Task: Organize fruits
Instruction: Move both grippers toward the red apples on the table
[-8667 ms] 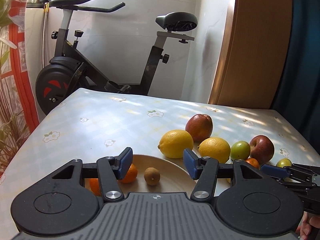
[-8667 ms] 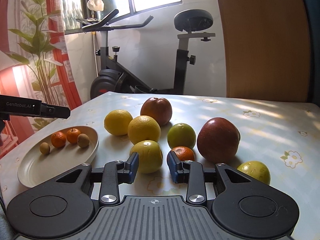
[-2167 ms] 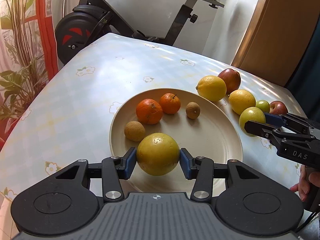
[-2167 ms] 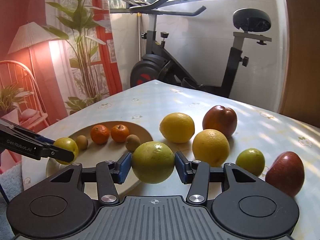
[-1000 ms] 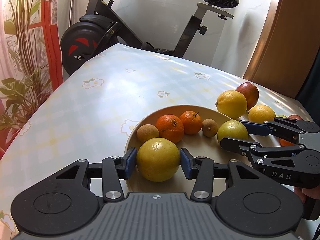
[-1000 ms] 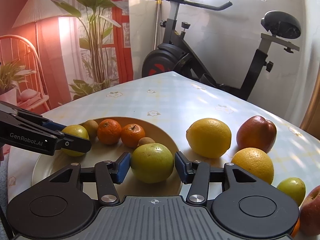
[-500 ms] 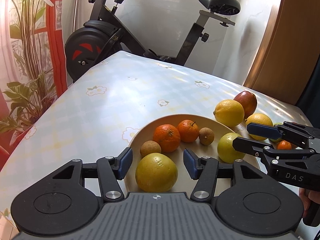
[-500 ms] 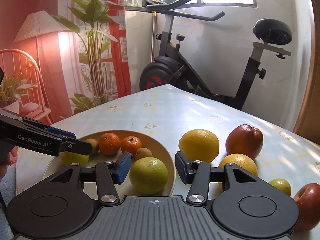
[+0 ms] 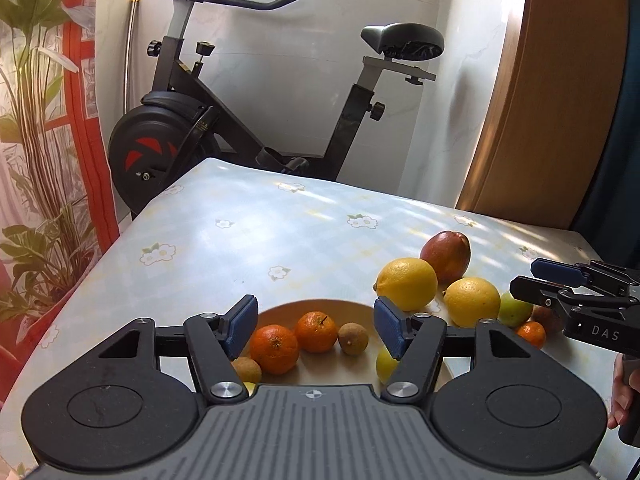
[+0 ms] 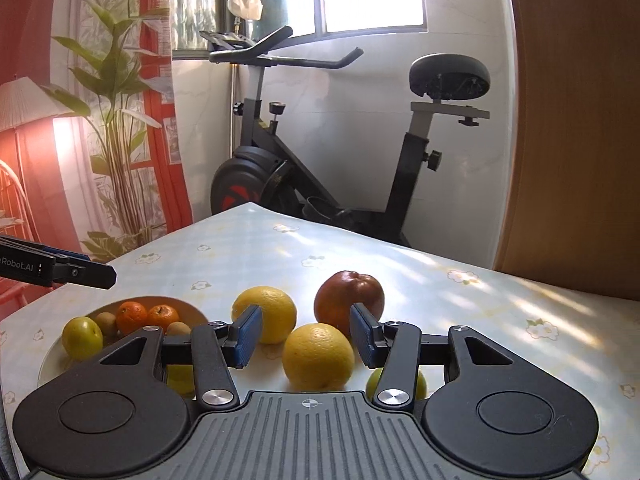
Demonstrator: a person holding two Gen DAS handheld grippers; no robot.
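Hovering over the plate (image 9: 320,306) of small oranges on the tabletop (image 9: 248,240), the left tool (image 9: 316,326) has just been opening and holds nothing, while the right tool (image 10: 306,334), parted and empty, frames a loose yellow orange (image 10: 318,356).

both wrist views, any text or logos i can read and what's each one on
"DAS": white letters on the side of the right gripper, seen in the left wrist view.
"Robot.AI": white letters on the side of the left gripper, seen in the right wrist view; the start of the word is cut off by the picture's edge.
No other text is legible: the exercise bike, the fruits and the plate show none.
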